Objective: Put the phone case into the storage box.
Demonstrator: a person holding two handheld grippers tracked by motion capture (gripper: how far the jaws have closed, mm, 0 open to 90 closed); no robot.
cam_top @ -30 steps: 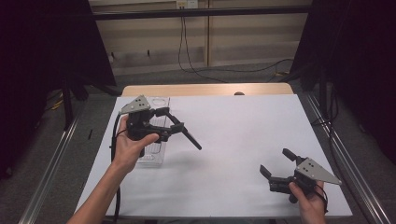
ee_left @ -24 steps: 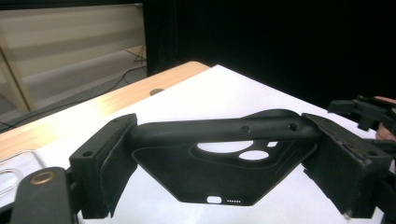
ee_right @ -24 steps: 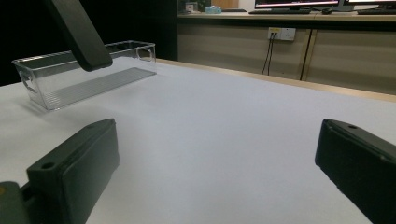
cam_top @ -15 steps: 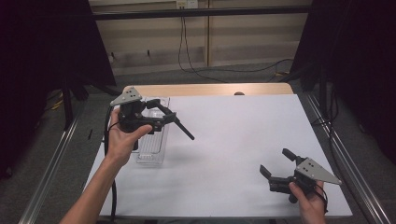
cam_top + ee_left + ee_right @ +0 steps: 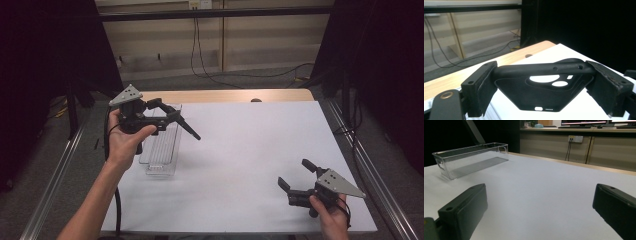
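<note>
The left gripper (image 5: 167,114) pinches a black phone case (image 5: 546,85) across its width, held in the air above the clear plastic bin (image 5: 161,145) near the worktop's (image 5: 250,150) left edge. The right gripper (image 5: 296,176), jaws spread and holding nothing, rests low by the near right corner.

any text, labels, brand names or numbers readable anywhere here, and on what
None can be read.
The black phone case clamped in the left gripper bears no print on the side shown, only cut-outs.
The clear plastic bin has no label.
The monitors at the back in the right gripper view are too small and blurred to read.
The right gripper has no marking.
</note>
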